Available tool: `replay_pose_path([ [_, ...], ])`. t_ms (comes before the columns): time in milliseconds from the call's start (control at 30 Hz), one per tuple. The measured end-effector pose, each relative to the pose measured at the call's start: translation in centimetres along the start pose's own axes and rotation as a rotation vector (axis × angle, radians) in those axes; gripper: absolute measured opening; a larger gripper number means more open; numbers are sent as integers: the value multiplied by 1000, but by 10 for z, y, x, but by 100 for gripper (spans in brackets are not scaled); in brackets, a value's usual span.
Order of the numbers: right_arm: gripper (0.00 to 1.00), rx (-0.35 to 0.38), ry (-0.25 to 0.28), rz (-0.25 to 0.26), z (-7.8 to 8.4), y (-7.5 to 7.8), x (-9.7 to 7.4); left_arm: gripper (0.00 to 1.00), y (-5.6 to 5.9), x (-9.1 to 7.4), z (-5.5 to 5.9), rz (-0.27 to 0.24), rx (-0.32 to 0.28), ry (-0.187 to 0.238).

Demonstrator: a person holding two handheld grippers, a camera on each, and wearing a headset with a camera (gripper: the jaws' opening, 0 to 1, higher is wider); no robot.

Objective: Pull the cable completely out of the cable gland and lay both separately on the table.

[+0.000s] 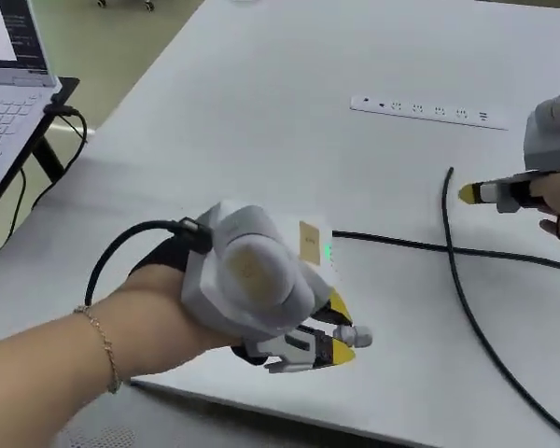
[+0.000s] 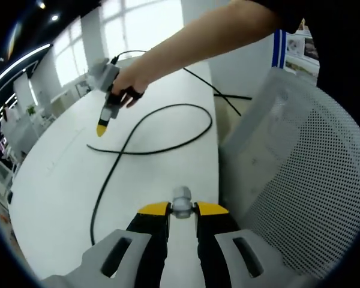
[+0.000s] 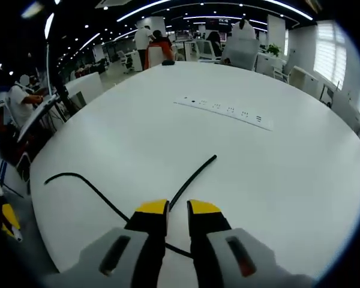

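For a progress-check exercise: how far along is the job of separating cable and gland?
Done: the cable lies free on the table, out of the gland. In hand: the left gripper holds the gland in its jaws. Left: laying the gland down apart from the cable.

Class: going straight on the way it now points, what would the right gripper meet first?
Probably the black cable lying just ahead of the right gripper, if it runs low enough; height is unclear.

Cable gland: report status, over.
Left gripper shut on small grey cable gland. Right gripper narrowly open, empty, over black cable. Cable lies on white table, free of gland. Nothing in the way.
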State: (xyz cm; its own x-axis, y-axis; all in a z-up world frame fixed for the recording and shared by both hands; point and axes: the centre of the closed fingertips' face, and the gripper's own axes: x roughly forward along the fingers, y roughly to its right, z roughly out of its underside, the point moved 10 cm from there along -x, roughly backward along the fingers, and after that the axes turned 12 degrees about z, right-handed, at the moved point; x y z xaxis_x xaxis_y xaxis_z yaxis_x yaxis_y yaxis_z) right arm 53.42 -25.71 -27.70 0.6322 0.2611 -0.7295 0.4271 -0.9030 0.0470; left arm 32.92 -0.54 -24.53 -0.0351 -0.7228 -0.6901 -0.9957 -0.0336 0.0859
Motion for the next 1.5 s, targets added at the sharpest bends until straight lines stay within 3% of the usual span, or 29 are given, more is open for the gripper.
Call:
replay_pose_path([
  [67,12,-26,27,-12,5,2,-19,18,-10,7,2,22,30,-21],
  [233,13,-14,66,-30,30,5,-69,18,-30,34,10,75,18,-33],
  [267,13,-7,68,-35,35,5,-77,18,-32,37,12,86,20,-31],
  [333,12,3,82,-39,48,4,-97,18,-37,47,18,111,31,12],
  [400,11,-14,118,-36,61,0,-113,18,-42,56,30,138,-28,-29],
  [500,10,-74,93,1,81,-5,-131,18,-47,67,42,165,-3,-70],
  [600,12,-74,73,0,102,-15,-148,18,-50,72,48,174,11,-90],
  [667,12,-66,69,1,109,-18,-155,18,-50,73,51,166,74,-119],
  [733,12,-50,67,-2,115,-23,-163,22,-49,74,54,165,59,-139],
  [833,14,-46,55,-1,120,-28,-169,27,-47,65,51,161,59,-127],
  [900,15,-36,48,-8,123,-31,-172,30,-44,53,49,128,79,-154],
  [1167,18,-44,-12,-70,126,-57,-185,39,-8,-23,33,96,-3,-159],
  [1267,19,-73,-25,-108,126,-68,-191,38,15,-55,28,49,-126,-130],
  [1333,21,-92,-34,-126,126,-75,-196,34,27,-73,26,4,-157,-57],
  [1400,22,-105,-41,-161,127,-82,-202,33,38,-86,26,2,-216,-18],
  [1433,23,-109,-49,-178,128,-86,-207,34,46,-97,26,-13,-265,12],
  [1500,26,-110,-73,-190,130,-91,-213,35,54,-109,29,-60,-297,35],
])
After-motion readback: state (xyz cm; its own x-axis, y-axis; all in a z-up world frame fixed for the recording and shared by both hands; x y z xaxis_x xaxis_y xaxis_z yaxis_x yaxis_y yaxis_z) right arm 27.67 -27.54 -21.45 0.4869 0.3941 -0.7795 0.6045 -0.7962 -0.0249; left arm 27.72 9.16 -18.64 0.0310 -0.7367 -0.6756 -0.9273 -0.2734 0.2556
